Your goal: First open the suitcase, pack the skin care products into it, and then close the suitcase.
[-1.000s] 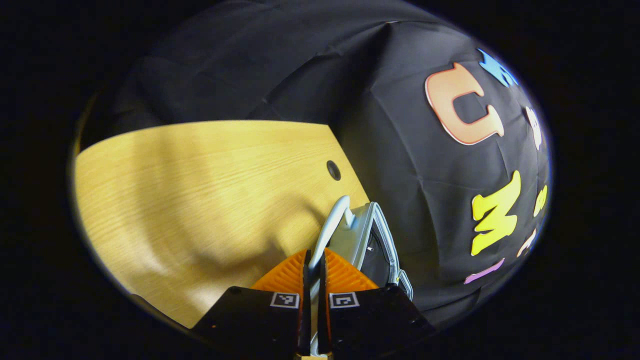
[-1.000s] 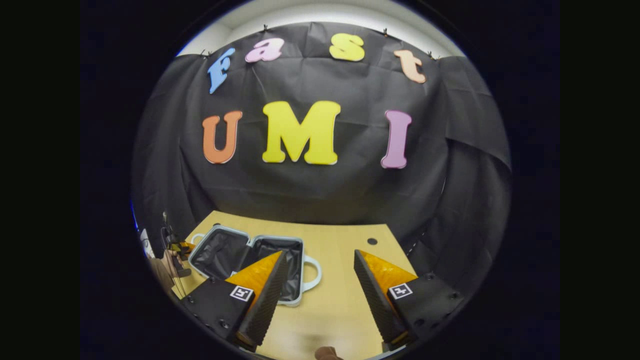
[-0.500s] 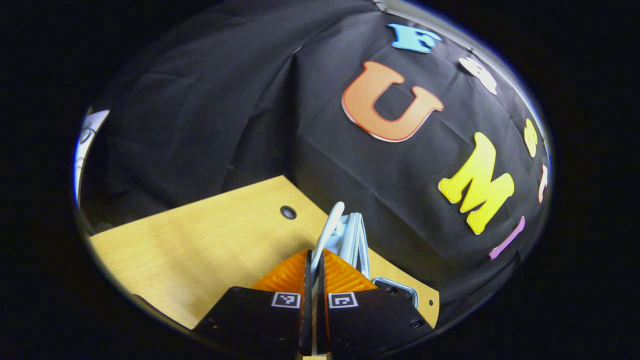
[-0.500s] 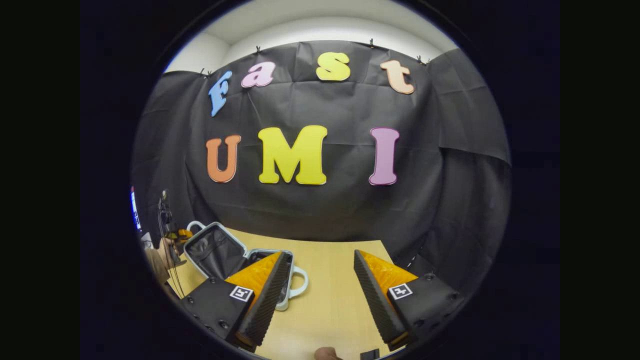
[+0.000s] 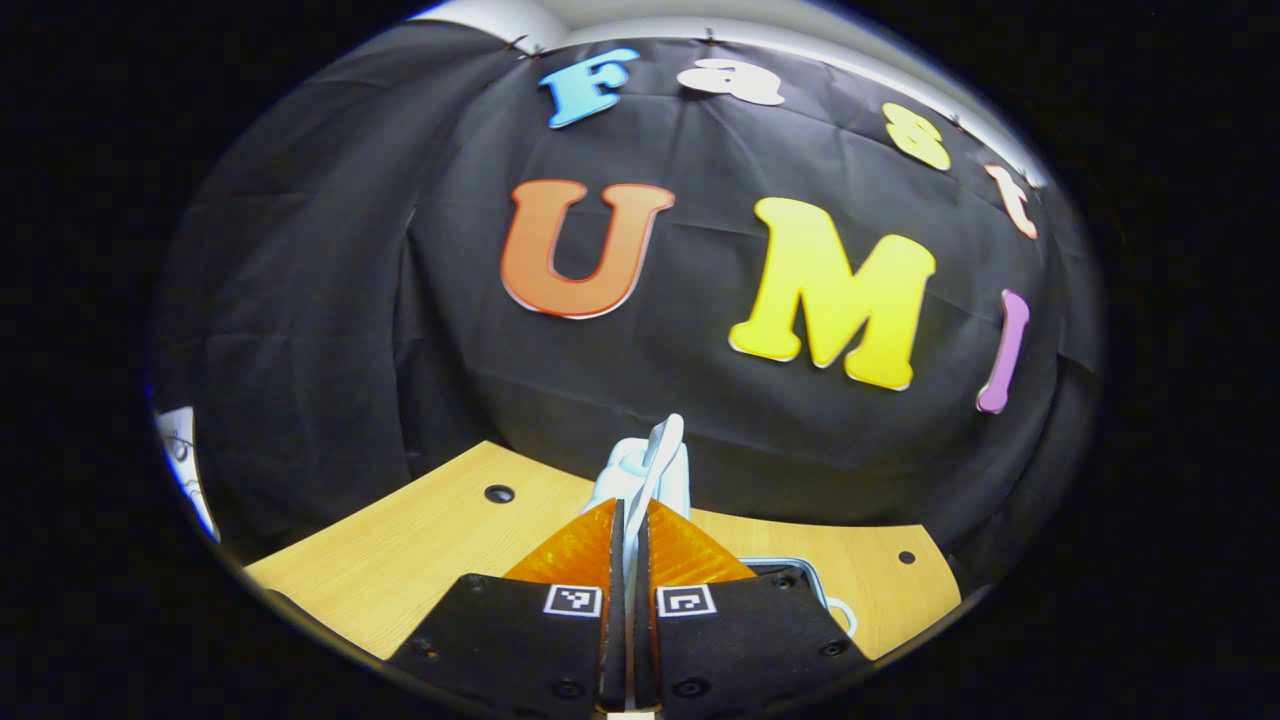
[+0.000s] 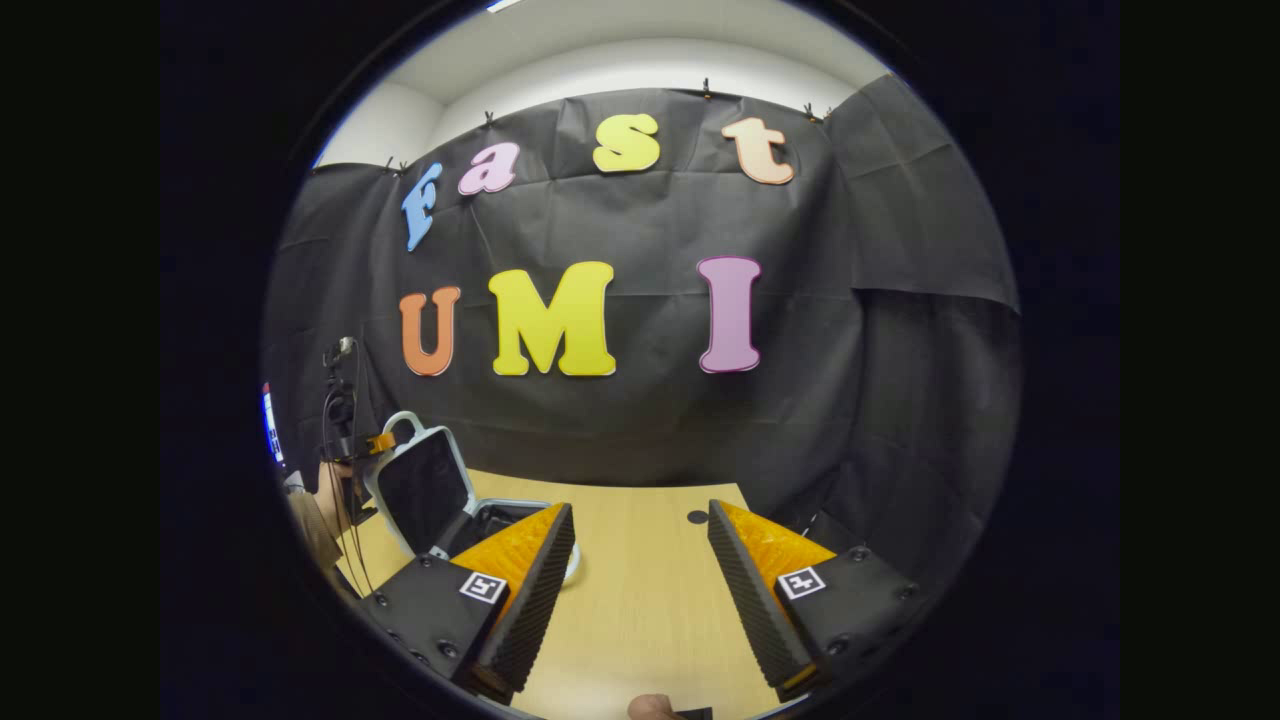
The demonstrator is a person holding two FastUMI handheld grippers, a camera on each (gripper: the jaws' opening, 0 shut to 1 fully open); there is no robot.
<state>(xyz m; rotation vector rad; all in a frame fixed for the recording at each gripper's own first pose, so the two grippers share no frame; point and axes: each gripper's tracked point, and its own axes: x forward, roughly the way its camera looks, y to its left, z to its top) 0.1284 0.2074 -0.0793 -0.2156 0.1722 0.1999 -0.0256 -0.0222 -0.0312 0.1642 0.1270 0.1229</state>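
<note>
My left gripper (image 5: 630,520) is clamped tight on the pale grey loop handle (image 5: 655,462) of the small light-blue hard-shell suitcase (image 6: 430,490), both fingers pressing on it, almost no gap between them. In the left gripper view the handle sticks up just past my fingertips, with the pale lid edge right behind it; a corner of the lower shell's rim (image 5: 800,572) and a second pale loop handle (image 5: 845,615) show low right on the light wooden table (image 5: 420,560). In the right gripper view the case sits at the far left of the table: the lid (image 6: 418,487) with its dark lining stands tilted near upright, the lower shell (image 6: 505,515) lies flat on the wood beside it, partly hidden behind my own left finger (image 6: 520,575). The left gripper (image 6: 378,442) shows there at the top of the lid on the handle, with a hand (image 6: 330,485) behind it and cables hanging down. My right gripper (image 6: 640,590) is spread wide with nothing between the fingers, held over bare tabletop near the front edge, well apart from the case. A small dark round hole (image 6: 697,517) in the table lies far, between my fingers. Can't make out any skin care products, or what lies inside the lower shell. Black cloth backs the far side.
</note>
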